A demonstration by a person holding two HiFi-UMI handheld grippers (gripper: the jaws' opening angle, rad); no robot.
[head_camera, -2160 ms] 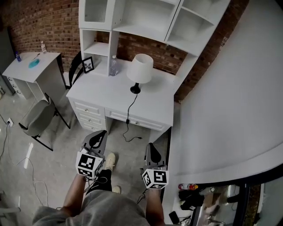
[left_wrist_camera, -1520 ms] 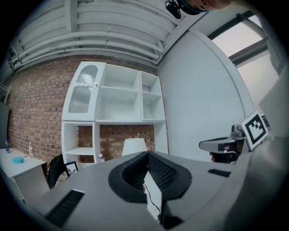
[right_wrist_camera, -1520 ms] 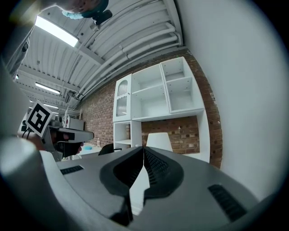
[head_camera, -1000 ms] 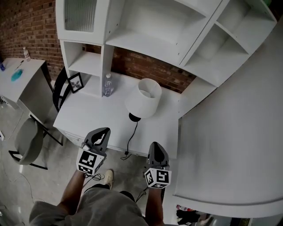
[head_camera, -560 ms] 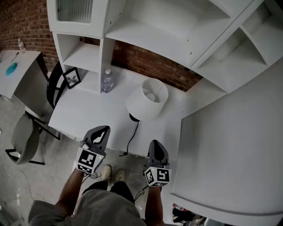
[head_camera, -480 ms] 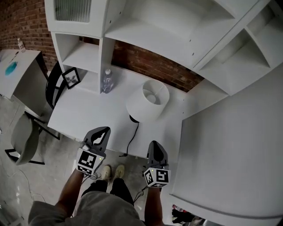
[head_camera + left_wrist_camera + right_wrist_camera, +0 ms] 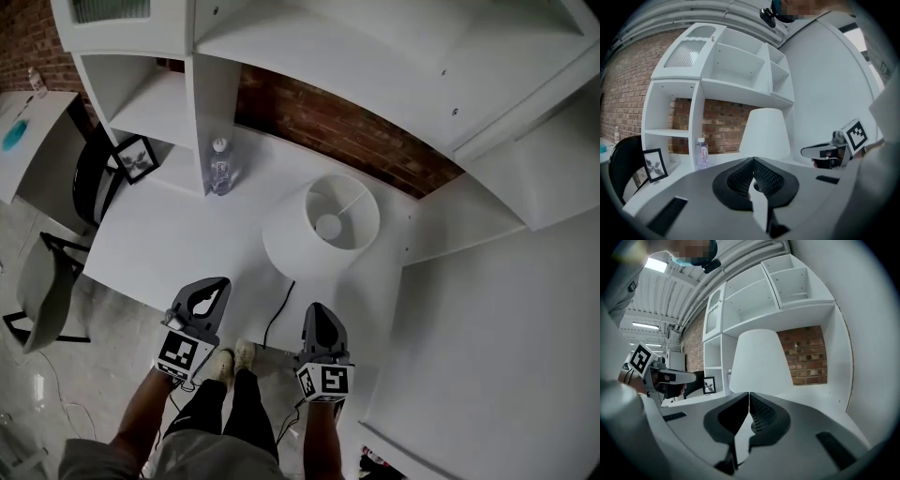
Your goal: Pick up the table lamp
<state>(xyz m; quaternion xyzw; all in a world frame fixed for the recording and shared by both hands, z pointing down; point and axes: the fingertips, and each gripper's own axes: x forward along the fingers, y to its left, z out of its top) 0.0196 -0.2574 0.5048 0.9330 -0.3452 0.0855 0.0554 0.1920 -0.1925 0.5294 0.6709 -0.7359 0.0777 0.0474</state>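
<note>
Head view, table lamp [image 7: 292, 246] on desk [image 7: 159, 246], left gripper [image 7: 217, 284] closed, right gripper [image 7: 315, 309] closed

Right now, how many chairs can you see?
2: a black chair beside the left end of the white desk, and a grey padded chair standing further left. More may be hidden.
</note>
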